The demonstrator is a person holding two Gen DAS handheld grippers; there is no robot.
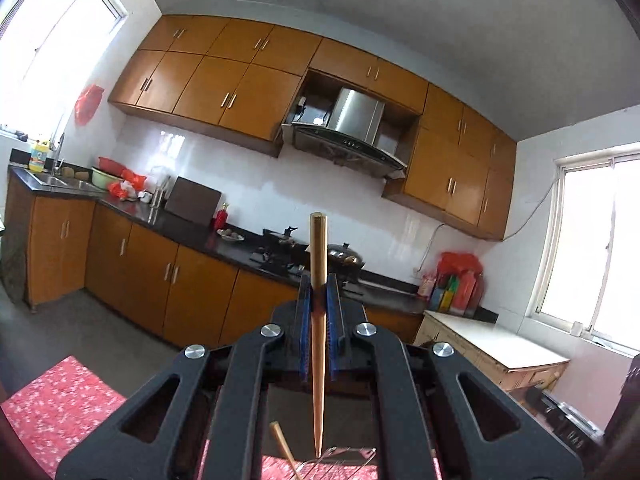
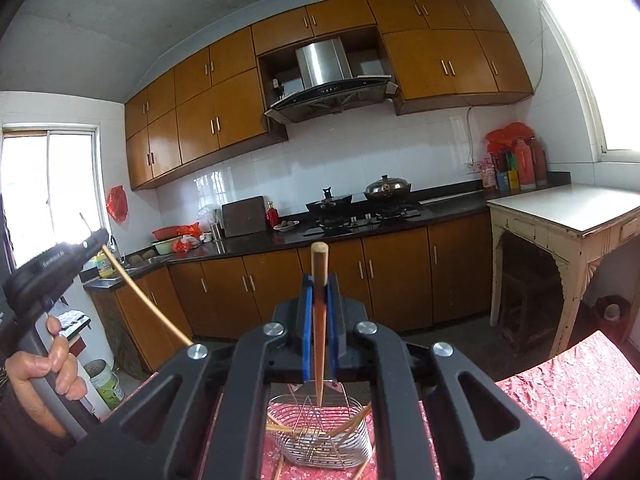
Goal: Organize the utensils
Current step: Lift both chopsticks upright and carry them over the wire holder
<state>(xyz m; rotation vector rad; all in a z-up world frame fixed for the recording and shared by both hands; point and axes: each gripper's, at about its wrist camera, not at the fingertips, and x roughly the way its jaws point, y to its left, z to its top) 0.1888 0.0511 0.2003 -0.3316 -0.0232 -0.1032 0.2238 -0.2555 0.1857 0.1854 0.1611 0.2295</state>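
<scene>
My left gripper [image 1: 319, 286] is shut on a wooden chopstick [image 1: 319, 264], thick end up, thin tip pointing down over the wire holder's rim [image 1: 352, 451]. It also shows in the right wrist view [image 2: 94, 242], its chopstick [image 2: 140, 296] slanting down. My right gripper [image 2: 319, 286] is shut on another chopstick [image 2: 319, 268], its tip just above the wire utensil holder [image 2: 320, 436]. Several chopsticks [image 2: 356, 420] lean in that holder. Another chopstick end [image 1: 280, 438] shows low in the left wrist view.
The holder stands on a table with a red flowered cloth [image 2: 572, 404]. Behind are brown kitchen cabinets, a black counter with a stove and pots [image 2: 386, 188], and a white side table [image 2: 568, 208] at right.
</scene>
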